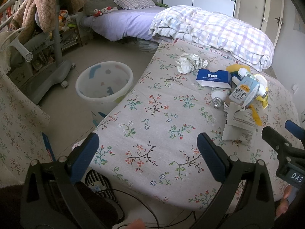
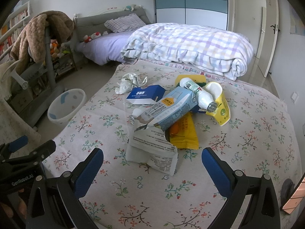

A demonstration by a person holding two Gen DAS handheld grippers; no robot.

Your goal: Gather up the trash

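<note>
1. Left wrist view: the left gripper (image 1: 147,152), with blue pads, hangs wide and empty over a table covered in a floral cloth (image 1: 152,110). A translucent white plastic bin with coloured shapes (image 1: 104,82) stands on the floor just beside the table's left edge. The trash lies on the far right of the cloth: a crumpled white paper ball (image 1: 190,63), a flat blue cardboard box (image 1: 214,78) and a pale blue milk carton (image 1: 243,92).

2. Right wrist view: the right gripper (image 2: 152,164) is also spread wide and holds nothing. A torn printed paper wrapper (image 2: 152,148) lies nearest, between its fingers' line. Behind it are a yellow snack packet (image 2: 184,135), a white plastic bottle (image 2: 198,94) and a yellow paper cup (image 2: 219,103).

3. Judgement: collecting appears not yet begun; the next move calls for closing on the torn wrapper, then carrying it left to the bin.
</note>
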